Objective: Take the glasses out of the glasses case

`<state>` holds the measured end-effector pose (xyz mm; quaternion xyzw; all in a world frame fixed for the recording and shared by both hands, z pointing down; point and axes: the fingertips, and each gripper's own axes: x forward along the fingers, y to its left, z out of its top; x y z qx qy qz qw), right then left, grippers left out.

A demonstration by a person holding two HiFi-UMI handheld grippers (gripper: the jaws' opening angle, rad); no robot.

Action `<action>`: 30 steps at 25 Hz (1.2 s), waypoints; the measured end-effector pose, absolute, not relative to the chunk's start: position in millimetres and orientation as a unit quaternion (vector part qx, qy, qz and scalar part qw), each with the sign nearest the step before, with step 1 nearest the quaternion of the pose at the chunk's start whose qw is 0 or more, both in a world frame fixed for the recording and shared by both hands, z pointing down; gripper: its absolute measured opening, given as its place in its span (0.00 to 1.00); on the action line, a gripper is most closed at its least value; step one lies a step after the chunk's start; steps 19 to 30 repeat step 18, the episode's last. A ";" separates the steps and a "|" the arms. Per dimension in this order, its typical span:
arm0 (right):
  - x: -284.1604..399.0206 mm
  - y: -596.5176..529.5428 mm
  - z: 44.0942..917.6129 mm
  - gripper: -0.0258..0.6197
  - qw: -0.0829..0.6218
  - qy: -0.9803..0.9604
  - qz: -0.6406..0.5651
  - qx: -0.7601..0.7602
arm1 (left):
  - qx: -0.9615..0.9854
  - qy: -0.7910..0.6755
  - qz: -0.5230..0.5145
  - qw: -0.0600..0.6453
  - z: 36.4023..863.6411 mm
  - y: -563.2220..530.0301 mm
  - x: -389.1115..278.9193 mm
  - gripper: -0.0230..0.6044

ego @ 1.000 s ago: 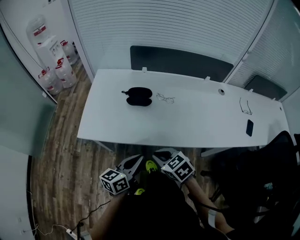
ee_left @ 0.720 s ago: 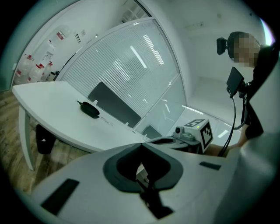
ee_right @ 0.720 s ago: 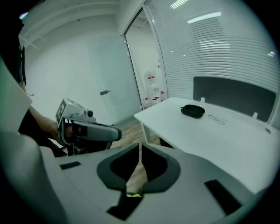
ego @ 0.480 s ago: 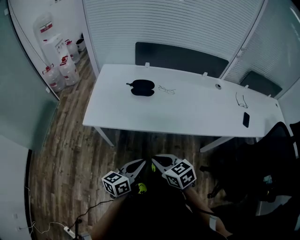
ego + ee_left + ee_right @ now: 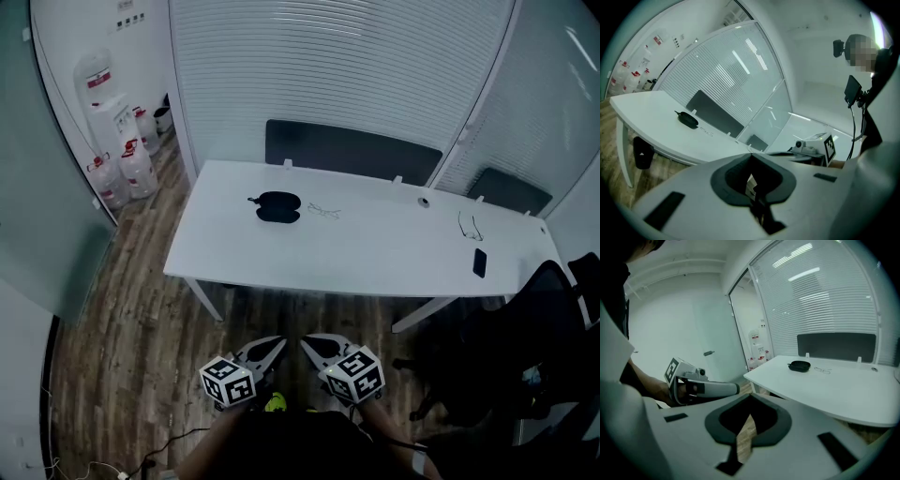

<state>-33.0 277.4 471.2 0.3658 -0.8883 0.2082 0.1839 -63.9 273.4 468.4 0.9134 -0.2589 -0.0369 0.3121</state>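
A black glasses case (image 5: 278,207) lies shut on the white table (image 5: 375,258), toward its far left. A thin-framed pair of glasses (image 5: 323,213) rests on the tabletop just right of the case. Both grippers hang low near my body, well short of the table's front edge. The left gripper (image 5: 267,351) and the right gripper (image 5: 317,347) are shut and hold nothing. The left gripper view shows its jaws (image 5: 751,161) together, with the case (image 5: 687,120) far off. In the right gripper view the jaws (image 5: 749,401) leave only a slit, and the case (image 5: 800,365) and glasses (image 5: 823,370) are distant.
A second pair of glasses (image 5: 469,226) and a dark phone (image 5: 479,262) lie at the table's right end. A black chair (image 5: 525,347) stands at the right. Water bottles (image 5: 122,164) and a dispenser (image 5: 94,89) are at the far left. Wooden floor separates me from the table.
The view has drawn back from the table, which now looks farther and smaller. Both grippers stay low by my body, still shut.
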 end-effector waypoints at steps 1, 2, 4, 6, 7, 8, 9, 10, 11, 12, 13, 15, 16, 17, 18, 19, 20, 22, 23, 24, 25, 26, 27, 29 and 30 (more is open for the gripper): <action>-29.8 280.4 470.8 0.07 0.182 -0.888 0.210 0.367 | 0.913 -0.260 -0.038 0.312 466.8 275.1 -61.5 0.05; -25.8 283.4 470.8 0.07 0.180 -0.887 0.213 0.369 | 0.913 -0.260 -0.039 0.311 465.7 277.7 -58.3 0.05; -17.2 286.8 472.9 0.07 0.174 -0.882 0.219 0.378 | 0.915 -0.257 -0.038 0.309 466.4 281.9 -51.2 0.05; -13.4 288.7 478.7 0.07 0.172 -0.878 0.232 0.382 | 0.916 -0.251 -0.029 0.312 471.9 284.9 -47.1 0.05; -13.2 291.7 482.4 0.07 0.172 -0.876 0.241 0.382 | 0.916 -0.248 -0.023 0.315 474.5 287.2 -46.7 0.05; -12.9 295.5 485.7 0.07 0.172 -0.873 0.249 0.381 | 0.915 -0.247 -0.021 0.317 475.4 289.5 -46.9 0.05; -11.8 298.7 487.7 0.07 0.171 -0.872 0.255 0.381 | 0.915 -0.248 -0.022 0.318 474.7 291.0 -47.1 0.05; -10.2 300.0 488.2 0.07 0.170 -0.871 0.258 0.382 | 0.914 -0.250 -0.026 0.319 472.8 291.3 -47.0 0.05; -8.7 299.4 487.3 0.07 0.169 -0.871 0.257 0.383 | 0.913 -0.252 -0.030 0.318 470.9 290.6 -46.7 0.05; -7.8 297.2 485.6 0.07 0.167 -0.872 0.255 0.383 | 0.913 -0.254 -0.033 0.318 469.7 289.3 -46.1 0.05; -7.7 294.4 483.6 0.07 0.166 -0.873 0.252 0.383 | 0.913 -0.253 -0.033 0.317 469.4 287.9 -45.2 0.05; -8.5 290.6 481.1 0.07 0.166 -0.875 0.248 0.382 | 0.915 -0.248 -0.028 0.316 470.4 286.9 -43.3 0.05; -9.0 290.0 481.0 0.07 0.167 -0.875 0.247 0.381 | 0.916 -0.245 -0.026 0.316 471.0 287.2 -42.8 0.05; -9.6 289.9 481.4 0.07 0.168 -0.875 0.247 0.380 | 0.917 -0.243 -0.024 0.316 471.4 287.8 -42.7 0.05; -10.2 290.0 482.0 0.07 0.170 -0.875 0.248 0.380 | 0.917 -0.242 -0.023 0.316 471.9 288.4 -42.8 0.05; -10.2 290.0 482.0 0.07 0.170 -0.875 0.248 0.380 | 0.917 -0.242 -0.023 0.316 471.9 288.4 -42.8 0.05; -10.2 290.0 482.0 0.07 0.170 -0.875 0.248 0.380 | 0.917 -0.242 -0.023 0.316 471.9 288.4 -42.8 0.05; -10.2 290.0 482.0 0.07 0.170 -0.875 0.248 0.380 | 0.917 -0.242 -0.023 0.316 471.9 288.4 -42.8 0.05; -10.2 290.0 482.0 0.07 0.170 -0.875 0.248 0.380 | 0.917 -0.242 -0.023 0.316 471.9 288.4 -42.8 0.05; -10.2 290.0 482.0 0.07 0.170 -0.875 0.248 0.380 | 0.917 -0.242 -0.023 0.316 471.9 288.4 -42.8 0.05; -10.2 290.0 482.0 0.07 0.170 -0.875 0.248 0.380 | 0.917 -0.242 -0.023 0.316 471.9 288.4 -42.8 0.05; -10.2 290.0 482.0 0.07 0.170 -0.875 0.248 0.380 | 0.917 -0.242 -0.023 0.316 471.9 288.4 -42.8 0.05; -10.2 290.0 482.0 0.07 0.170 -0.875 0.248 0.380 | 0.917 -0.242 -0.023 0.316 471.9 288.4 -42.8 0.05; -10.2 290.0 482.0 0.07 0.170 -0.875 0.248 0.380 | 0.917 -0.242 -0.023 0.316 471.9 288.4 -42.8 0.05; -10.2 290.0 482.0 0.07 0.170 -0.875 0.248 0.380 | 0.917 -0.242 -0.023 0.316 471.9 288.4 -42.8 0.05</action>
